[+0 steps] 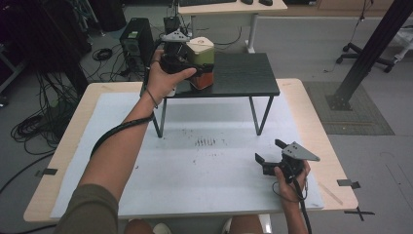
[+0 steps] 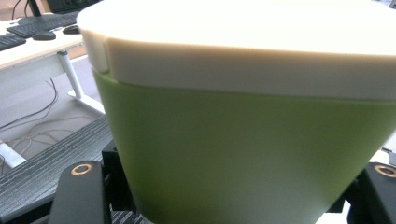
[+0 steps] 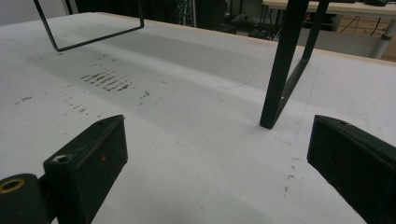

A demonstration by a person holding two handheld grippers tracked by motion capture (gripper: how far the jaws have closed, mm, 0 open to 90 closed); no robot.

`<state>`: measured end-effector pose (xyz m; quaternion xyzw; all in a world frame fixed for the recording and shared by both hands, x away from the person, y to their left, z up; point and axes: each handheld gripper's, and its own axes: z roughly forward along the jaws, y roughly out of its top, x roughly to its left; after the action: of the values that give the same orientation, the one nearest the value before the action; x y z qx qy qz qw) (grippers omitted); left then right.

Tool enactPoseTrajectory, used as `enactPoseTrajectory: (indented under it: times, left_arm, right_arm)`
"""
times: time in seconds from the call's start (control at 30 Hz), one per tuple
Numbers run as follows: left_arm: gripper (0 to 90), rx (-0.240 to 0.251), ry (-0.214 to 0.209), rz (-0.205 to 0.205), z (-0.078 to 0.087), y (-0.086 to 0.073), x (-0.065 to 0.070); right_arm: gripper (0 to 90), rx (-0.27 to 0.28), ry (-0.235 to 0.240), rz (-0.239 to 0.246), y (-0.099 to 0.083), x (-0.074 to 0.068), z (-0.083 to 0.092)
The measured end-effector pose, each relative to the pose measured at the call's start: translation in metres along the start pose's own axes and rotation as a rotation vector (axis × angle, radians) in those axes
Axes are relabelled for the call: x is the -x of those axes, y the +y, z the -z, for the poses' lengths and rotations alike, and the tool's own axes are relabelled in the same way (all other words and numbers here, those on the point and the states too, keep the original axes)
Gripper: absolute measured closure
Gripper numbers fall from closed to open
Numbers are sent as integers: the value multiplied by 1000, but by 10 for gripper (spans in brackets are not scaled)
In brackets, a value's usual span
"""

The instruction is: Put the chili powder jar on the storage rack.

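Observation:
A green container with a white lid (image 1: pixel 200 52) stands on an orange container (image 1: pixel 204 80) at the left end of a small black riser table (image 1: pixel 243 73). My left gripper (image 1: pixel 191 63) is shut on the green container from its left side. In the left gripper view the green wall (image 2: pixel 243 154) and white lid (image 2: pixel 243 60) loom close, with a black jaw at each lower corner. My right gripper (image 1: pixel 270 152) rests low over the white mat (image 1: pixel 195 170) at the front right. It is open with nothing between its fingers (image 3: pixel 215 163).
The riser's thin black legs (image 3: pixel 282 70) stand on the mat just beyond the right gripper. Dark smudges (image 1: pixel 205 142) mark the mat's middle. A computer tower (image 1: pixel 136 41) and cables (image 1: pixel 39 122) lie on the floor at left, and a black post (image 1: pixel 370 48) rises at right.

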<state>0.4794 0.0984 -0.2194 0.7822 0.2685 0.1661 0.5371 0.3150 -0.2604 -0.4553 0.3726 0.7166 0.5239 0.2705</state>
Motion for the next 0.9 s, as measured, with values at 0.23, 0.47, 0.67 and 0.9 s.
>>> enactPoseTrajectory:
  times: [0.23, 0.47, 0.67, 0.9]
  left_arm:
    - [287, 0, 0, 0, 0, 0, 0]
    - [287, 2, -1, -2, 0, 0, 0]
    - [287, 4, 1, -2, 0, -1, 0]
    - [286, 5, 1, -1, 0, -1, 0]
  right_arm:
    - [49, -1, -1, -1, 0, 0, 0]
    - [49, -2, 0, 1, 0, 0, 0]
    - [49, -3, 1, -1, 0, 0, 0]
    - [49, -3, 1, 3, 0, 0, 0]
